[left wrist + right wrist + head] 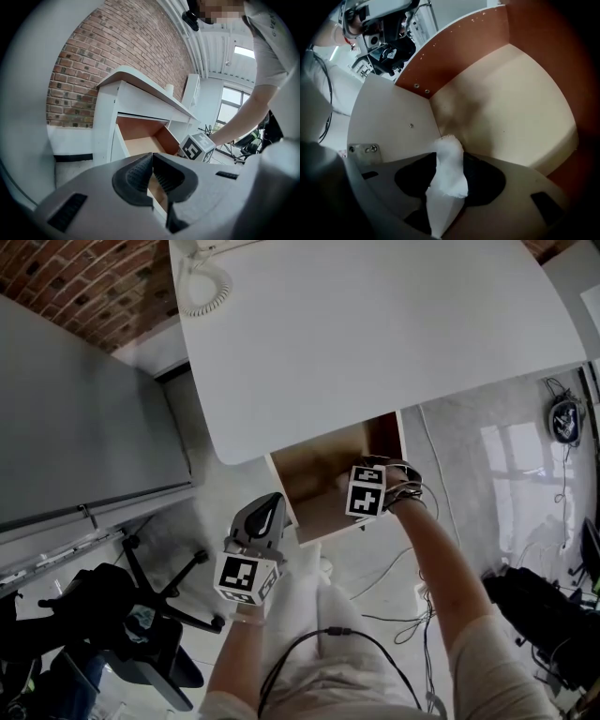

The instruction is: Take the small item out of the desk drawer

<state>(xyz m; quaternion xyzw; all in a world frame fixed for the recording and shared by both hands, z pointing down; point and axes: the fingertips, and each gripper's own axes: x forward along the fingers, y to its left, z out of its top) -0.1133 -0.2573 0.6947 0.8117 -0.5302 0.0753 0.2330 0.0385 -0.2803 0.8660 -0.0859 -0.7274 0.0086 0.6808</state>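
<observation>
The desk drawer (319,486) stands pulled out under the white desktop (375,324). My right gripper (367,486) reaches down into it. In the right gripper view a small white crumpled item (449,171) stands in the gap between that gripper's (449,157) spread jaws, above the drawer's pale floor (511,103) near a corner. I cannot see the pads pressing on it. My left gripper (263,518) hangs outside, in front of the drawer, shut and empty. The left gripper view shows its jaws (152,161) meeting and the open drawer (140,140) beyond.
A phone with a coiled cord (202,282) lies at the desk's far left corner. A grey cabinet (84,418) stands to the left, a black office chair (141,624) below it. Cables (398,568) trail over the floor on the right.
</observation>
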